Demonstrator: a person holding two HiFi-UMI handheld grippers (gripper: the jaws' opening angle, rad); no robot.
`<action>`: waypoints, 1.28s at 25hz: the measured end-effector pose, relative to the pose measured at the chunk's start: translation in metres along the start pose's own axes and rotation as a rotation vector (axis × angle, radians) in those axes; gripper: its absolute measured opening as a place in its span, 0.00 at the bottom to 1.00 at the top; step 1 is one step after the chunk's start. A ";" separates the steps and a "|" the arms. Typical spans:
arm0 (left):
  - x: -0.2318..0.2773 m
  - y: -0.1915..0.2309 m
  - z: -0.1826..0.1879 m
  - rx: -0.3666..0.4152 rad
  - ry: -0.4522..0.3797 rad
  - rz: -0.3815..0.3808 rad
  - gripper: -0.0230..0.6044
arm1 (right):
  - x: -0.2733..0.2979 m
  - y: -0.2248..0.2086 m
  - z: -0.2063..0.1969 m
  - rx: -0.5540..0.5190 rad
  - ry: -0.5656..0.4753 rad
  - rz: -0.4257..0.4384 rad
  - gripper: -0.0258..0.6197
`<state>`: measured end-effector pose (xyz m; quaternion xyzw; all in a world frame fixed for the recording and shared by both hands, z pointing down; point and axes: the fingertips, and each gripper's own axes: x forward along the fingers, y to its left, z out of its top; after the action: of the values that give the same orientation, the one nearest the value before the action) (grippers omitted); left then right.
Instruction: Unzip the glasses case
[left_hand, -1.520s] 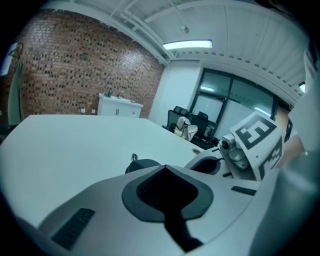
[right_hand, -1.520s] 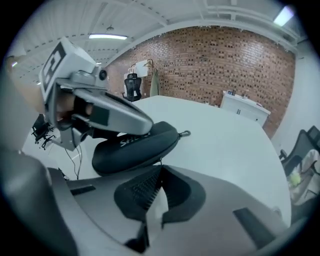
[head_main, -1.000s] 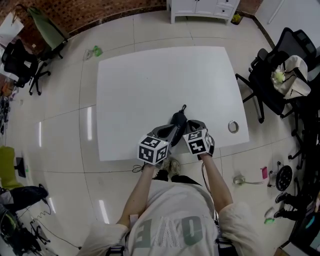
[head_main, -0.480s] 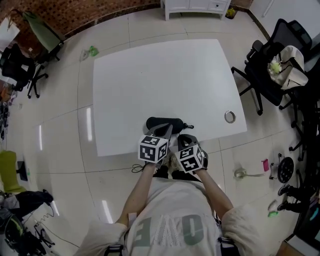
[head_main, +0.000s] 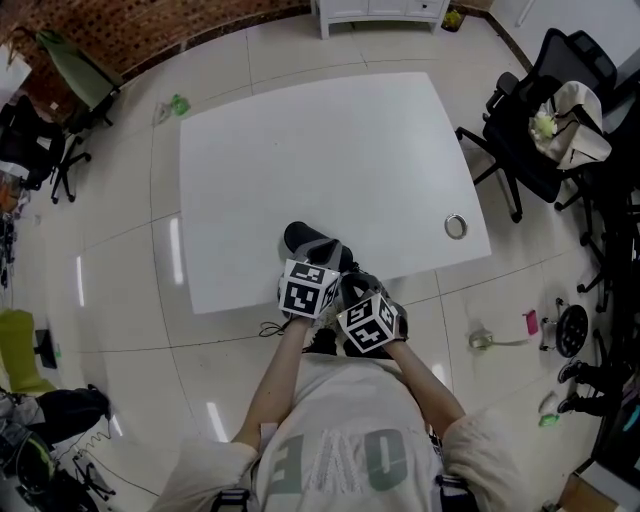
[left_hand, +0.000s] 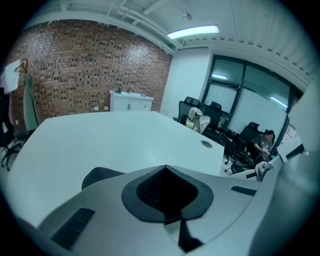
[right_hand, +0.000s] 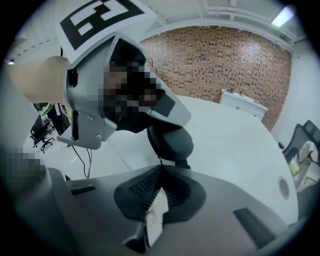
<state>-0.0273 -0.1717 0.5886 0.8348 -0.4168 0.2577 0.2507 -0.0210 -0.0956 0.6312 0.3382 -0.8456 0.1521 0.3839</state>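
Mostly the glasses case (head_main: 297, 236) was hidden: in the head view the left gripper (left_hand: 165, 170) and its marker cube covered all but a rounded black end, at the six o'clock edge of the white table (head_main: 300, 150). The left jaws stood together with nothing visible between them; whether they pressed on the case could not be told. The right gripper (right_hand: 160, 167), just beside the left at its four o'clock, was closed on a thin dark pull cord (right_hand: 160, 158) running from the case.

Around lay a small green object (head_main: 178, 103) on the floor at ten o'clock, a white cabinet (head_main: 380, 8) cut off at twelve, a metal ring (head_main: 456, 226) near the table's four o'clock corner, and black office chairs (head_main: 530, 130) at two. The person's shirt (head_main: 340, 440) showed "OVE", partly cut off.
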 end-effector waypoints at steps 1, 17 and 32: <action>0.001 0.000 0.000 -0.002 -0.003 0.002 0.04 | -0.002 -0.004 -0.003 0.005 0.003 -0.002 0.04; 0.003 -0.002 0.003 -0.043 0.000 -0.024 0.04 | 0.009 -0.068 0.016 -0.213 0.062 0.068 0.04; -0.012 0.015 0.025 -0.120 -0.189 0.032 0.04 | -0.001 -0.100 0.057 -0.014 -0.120 0.000 0.04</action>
<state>-0.0400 -0.1883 0.5656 0.8322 -0.4665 0.1564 0.2556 0.0177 -0.1971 0.5930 0.3440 -0.8683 0.1258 0.3346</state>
